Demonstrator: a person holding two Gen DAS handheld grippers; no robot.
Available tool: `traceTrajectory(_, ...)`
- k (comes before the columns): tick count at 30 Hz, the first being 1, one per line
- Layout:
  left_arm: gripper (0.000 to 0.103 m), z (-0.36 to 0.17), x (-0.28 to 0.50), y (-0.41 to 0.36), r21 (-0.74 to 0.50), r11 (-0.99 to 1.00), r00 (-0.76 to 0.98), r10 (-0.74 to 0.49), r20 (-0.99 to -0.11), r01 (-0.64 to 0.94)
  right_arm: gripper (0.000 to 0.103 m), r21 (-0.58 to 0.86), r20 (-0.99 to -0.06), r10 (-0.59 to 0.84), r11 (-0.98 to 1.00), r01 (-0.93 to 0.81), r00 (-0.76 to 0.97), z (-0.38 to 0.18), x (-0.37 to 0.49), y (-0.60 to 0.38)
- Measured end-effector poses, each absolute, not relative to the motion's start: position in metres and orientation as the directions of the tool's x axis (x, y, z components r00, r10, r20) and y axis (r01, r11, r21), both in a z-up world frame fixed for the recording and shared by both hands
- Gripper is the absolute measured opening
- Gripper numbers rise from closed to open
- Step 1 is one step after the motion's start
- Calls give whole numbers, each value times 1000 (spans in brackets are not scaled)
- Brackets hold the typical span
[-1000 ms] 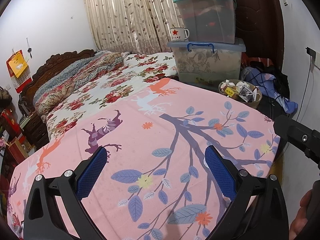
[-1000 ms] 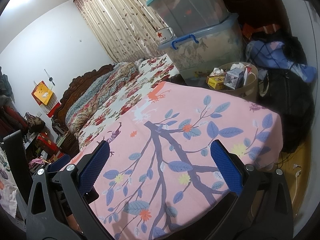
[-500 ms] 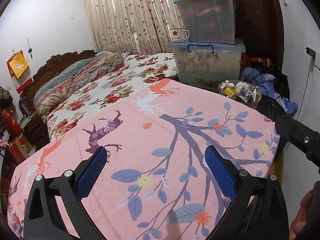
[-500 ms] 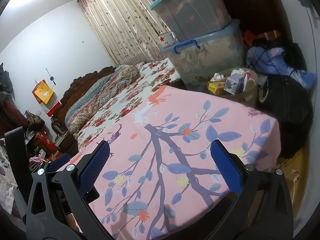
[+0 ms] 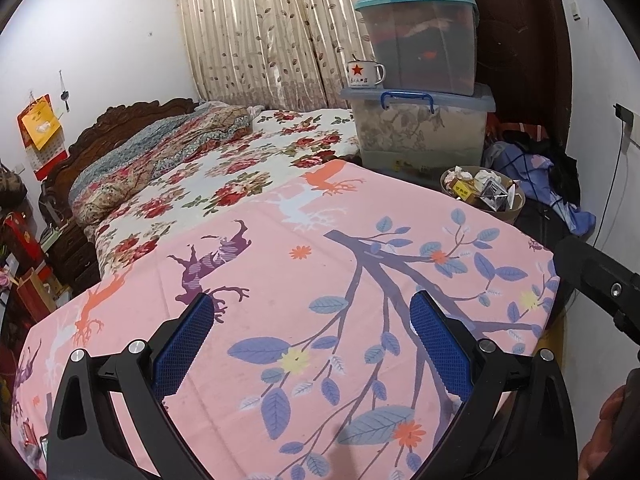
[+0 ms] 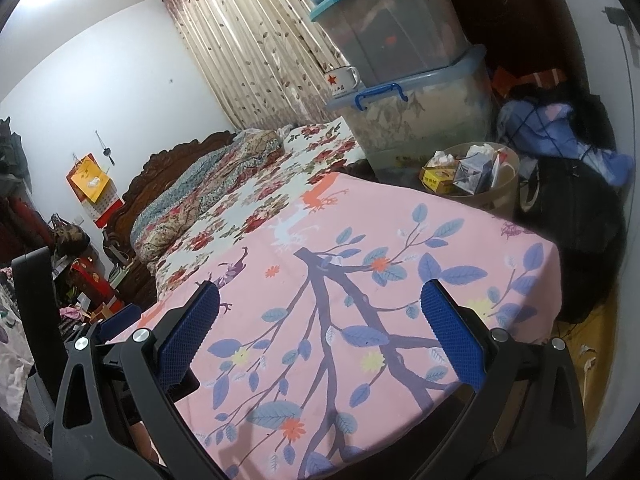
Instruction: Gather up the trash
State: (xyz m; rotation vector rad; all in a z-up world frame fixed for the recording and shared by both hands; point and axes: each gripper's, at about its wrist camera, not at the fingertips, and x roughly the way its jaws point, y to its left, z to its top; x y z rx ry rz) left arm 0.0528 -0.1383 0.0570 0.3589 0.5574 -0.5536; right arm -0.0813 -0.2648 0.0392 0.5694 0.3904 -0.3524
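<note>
A round tan waste bin (image 5: 516, 210) stands on the floor past the far right corner of the pink bed cover (image 5: 320, 280); it holds crumpled paper, a yellow box and clear wrappers. It also shows in the right wrist view (image 6: 500, 196). My left gripper (image 5: 314, 320) is open and empty, low over the near end of the pink cover. My right gripper (image 6: 320, 310) is open and empty, also over the near end. No loose trash shows on the pink cover.
Stacked clear storage boxes (image 5: 420, 120) with a white red-star mug (image 5: 364, 74) stand behind the bin. A heap of clothes and a black bag (image 6: 568, 200) lie right of the bin. A floral quilt (image 5: 180, 152) and a carved headboard are far left.
Both grippers stay open and empty. The right wrist view has shifted slightly, bringing the bin and boxes a little lower and nearer; the left view is almost unchanged.
</note>
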Motion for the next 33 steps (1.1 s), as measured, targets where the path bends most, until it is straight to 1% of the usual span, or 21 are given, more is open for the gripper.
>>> traceTrajectory(33, 94, 57, 51, -141, 178, 791, 710, -394, -583, 585, 100, 452, -446, -210, 786, 421, 870, 31, -83, -265)
